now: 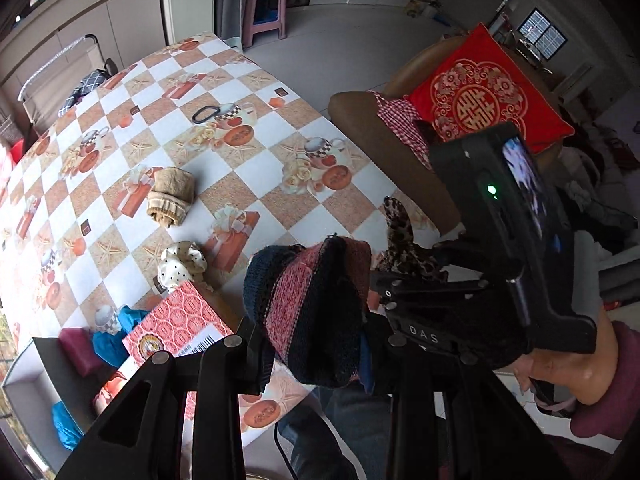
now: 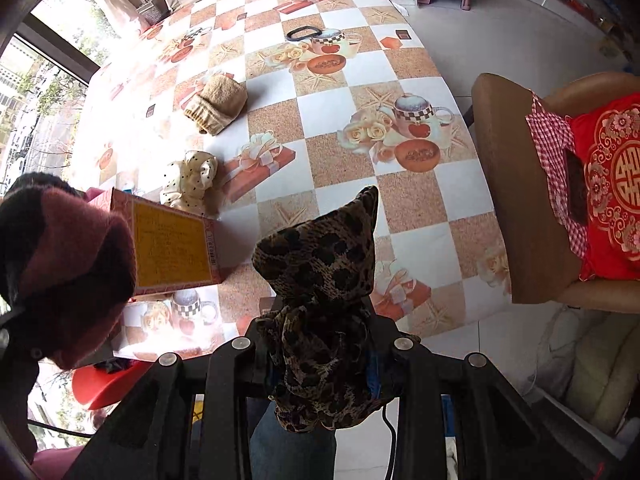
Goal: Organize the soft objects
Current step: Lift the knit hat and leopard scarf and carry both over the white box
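- Looking along the left gripper (image 1: 316, 344) in the left wrist view: its jaws are clamped on a striped knit hat (image 1: 312, 308) in navy and pink, held up above the near edge of the checked table (image 1: 256, 184). Beside it sits the red box (image 1: 176, 324); further out on the cloth lie a polka-dot cloth (image 1: 182, 264) and a rolled tan towel (image 1: 170, 198), both untouched. The other gripper, in a hand (image 1: 568, 364), hangs just beside the hat.
- Turning to the right wrist view: the right gripper (image 2: 324, 356) is closed on a bunched leopard-print scarf (image 2: 324, 280), lifted off the table.
- Both pieces look mid-carry. Next, I judge, each needs lowering into a container and releasing; the loose scarf tail could snag.
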A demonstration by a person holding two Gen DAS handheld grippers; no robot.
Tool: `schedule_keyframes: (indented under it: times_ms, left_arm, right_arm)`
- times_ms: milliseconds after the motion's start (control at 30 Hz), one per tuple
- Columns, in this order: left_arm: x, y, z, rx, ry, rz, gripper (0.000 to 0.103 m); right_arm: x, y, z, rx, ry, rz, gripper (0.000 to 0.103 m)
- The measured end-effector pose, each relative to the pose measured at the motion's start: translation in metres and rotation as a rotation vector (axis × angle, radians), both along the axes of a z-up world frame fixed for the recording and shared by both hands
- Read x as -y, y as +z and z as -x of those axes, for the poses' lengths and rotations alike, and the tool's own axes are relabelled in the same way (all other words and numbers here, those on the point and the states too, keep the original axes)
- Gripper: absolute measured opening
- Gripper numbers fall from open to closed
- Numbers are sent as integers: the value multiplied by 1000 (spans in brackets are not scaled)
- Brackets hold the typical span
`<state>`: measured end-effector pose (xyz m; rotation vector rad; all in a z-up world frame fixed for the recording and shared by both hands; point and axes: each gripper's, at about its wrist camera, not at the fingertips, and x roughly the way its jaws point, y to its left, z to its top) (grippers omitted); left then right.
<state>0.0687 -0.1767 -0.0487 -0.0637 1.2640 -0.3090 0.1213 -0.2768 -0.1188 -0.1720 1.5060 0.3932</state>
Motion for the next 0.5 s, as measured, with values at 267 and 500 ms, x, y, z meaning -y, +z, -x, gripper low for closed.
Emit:
schedule_keyframes:
  times_ms: [267, 500]
  left_arm:
    - [-6, -5, 60, -12, -43, -16, 36]
    - [-34, -12, 103, -37, 19, -28, 36]
  right_arm:
    - [-12, 3, 43, -9, 37, -8, 33]
    - [-35, 3, 76, -26, 95, -30, 33]
